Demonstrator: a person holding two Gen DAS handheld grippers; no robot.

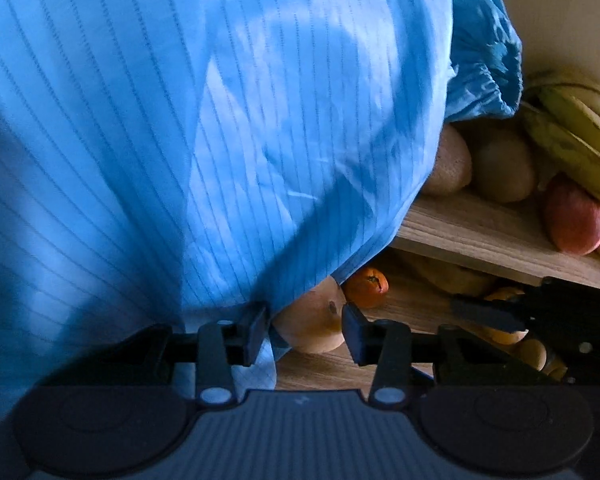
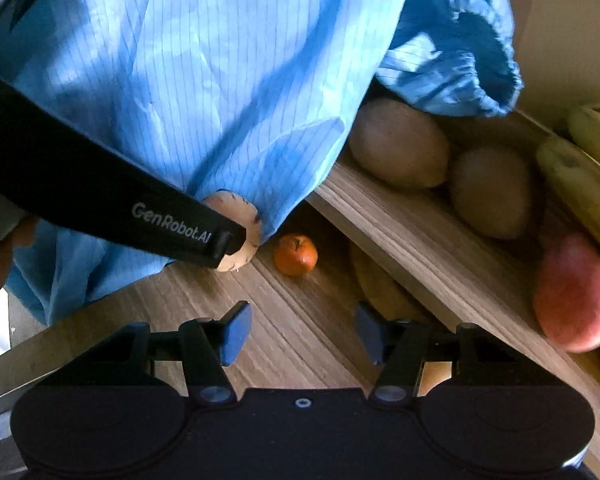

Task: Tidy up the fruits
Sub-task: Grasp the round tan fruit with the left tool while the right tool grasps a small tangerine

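Observation:
A pale tan round fruit (image 1: 310,322) sits between the fingers of my left gripper (image 1: 306,334), whose pads touch both its sides. From the right wrist view, the same fruit (image 2: 242,216) shows at the tip of the left gripper (image 2: 224,246), just above the wooden tabletop (image 2: 292,320). A small orange mandarin (image 1: 366,286) (image 2: 295,255) lies on the table just beyond it. My right gripper (image 2: 304,332) hangs open over bare wood, with nothing between its fingers. A blue striped garment (image 1: 180,140) hides everything to the left.
A raised wooden tray (image 2: 400,232) at the right holds two brown oval fruits (image 2: 398,142) (image 2: 492,192), bananas (image 2: 580,176) and a red apple (image 2: 576,292). More yellow-orange fruit (image 1: 504,336) lies under its edge. A blue elastic cuff (image 2: 460,48) hangs over the tray's far end.

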